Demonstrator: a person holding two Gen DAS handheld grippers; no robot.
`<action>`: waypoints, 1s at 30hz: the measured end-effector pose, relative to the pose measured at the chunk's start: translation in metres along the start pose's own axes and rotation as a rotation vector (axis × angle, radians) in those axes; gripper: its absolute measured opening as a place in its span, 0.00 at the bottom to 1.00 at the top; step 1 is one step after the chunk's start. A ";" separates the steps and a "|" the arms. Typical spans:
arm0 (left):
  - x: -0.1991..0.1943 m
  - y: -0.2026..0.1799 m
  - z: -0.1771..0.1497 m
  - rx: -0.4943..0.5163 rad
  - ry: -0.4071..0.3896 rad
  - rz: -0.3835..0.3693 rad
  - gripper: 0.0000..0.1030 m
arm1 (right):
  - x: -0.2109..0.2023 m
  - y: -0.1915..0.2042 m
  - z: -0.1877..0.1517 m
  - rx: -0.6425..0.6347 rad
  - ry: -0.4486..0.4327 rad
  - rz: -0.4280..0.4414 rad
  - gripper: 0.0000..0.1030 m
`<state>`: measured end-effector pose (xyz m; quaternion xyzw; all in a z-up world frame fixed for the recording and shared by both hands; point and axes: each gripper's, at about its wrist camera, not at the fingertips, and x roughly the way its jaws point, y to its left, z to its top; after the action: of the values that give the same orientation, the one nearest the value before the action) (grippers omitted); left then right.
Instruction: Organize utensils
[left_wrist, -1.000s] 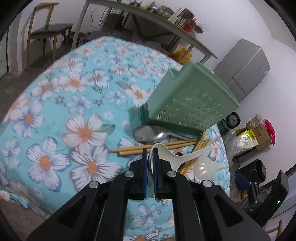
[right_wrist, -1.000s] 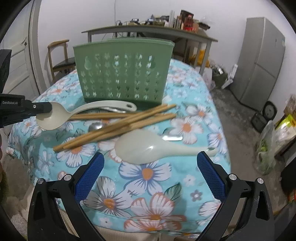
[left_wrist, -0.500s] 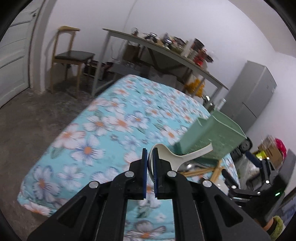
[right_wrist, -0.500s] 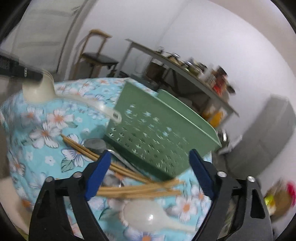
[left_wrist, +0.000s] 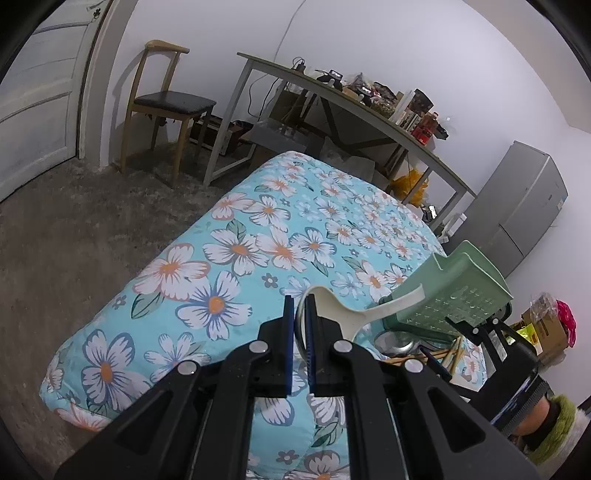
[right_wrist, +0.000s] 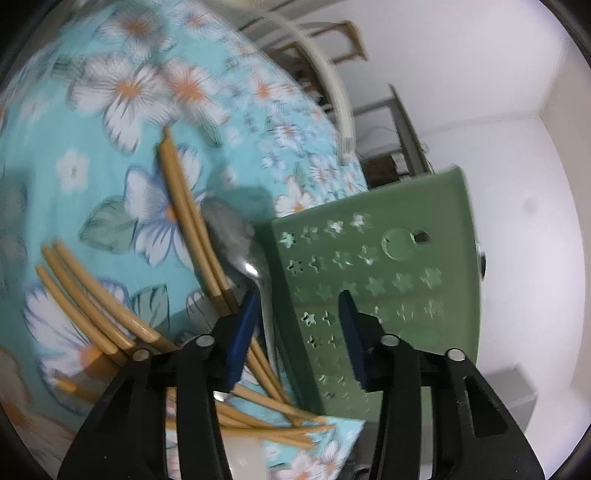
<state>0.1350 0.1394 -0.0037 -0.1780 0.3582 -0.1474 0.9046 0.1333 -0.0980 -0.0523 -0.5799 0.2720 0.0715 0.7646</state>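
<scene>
Utensils are mostly unsorted. Left view: my left claw (left_wrist: 300, 332) pinches a cream spoon (left_wrist: 343, 314) above the surface (left_wrist: 229, 266), not yet in the green basket (left_wrist: 454, 295).

Right view: my right claw (right_wrist: 295, 328), half-open and just closing, straddles the basket's edge, gripping nothing; chopsticks (right_wrist: 192, 221) and a metal spoon (right_wrist: 236, 240) lie outside.

Cream spoon (left_wrist: 354, 314) aloft — chopsticks (right_wrist: 192, 221), seemingly steel spoon (right_wrist: 236, 243) beside green basket (right_wrist: 388, 295).

Left gripper (left_wrist: 301, 325) has carried the white spoon (left_wrist: 351, 310) up off the pile; its handle now points toward the green basket (left_wrist: 461, 291). Right gripper (right_wrist: 295, 325) has rolled and dropped close to the basket wall; jaws have just been closing, with the steel spoon's (right_wrist: 236, 243) handle between the fingers, contact unclear.
</scene>
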 end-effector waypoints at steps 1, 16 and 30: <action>0.001 0.001 0.000 -0.002 0.001 0.002 0.05 | 0.001 -0.001 0.001 -0.029 -0.001 0.008 0.36; 0.013 0.004 0.001 -0.018 0.026 0.016 0.05 | 0.002 0.018 0.026 -0.291 -0.121 0.053 0.37; 0.012 0.005 0.003 -0.011 0.014 0.032 0.05 | -0.012 0.039 0.041 -0.344 -0.170 0.049 0.07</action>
<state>0.1464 0.1394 -0.0112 -0.1761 0.3681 -0.1324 0.9033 0.1206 -0.0448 -0.0722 -0.6870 0.2040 0.1842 0.6727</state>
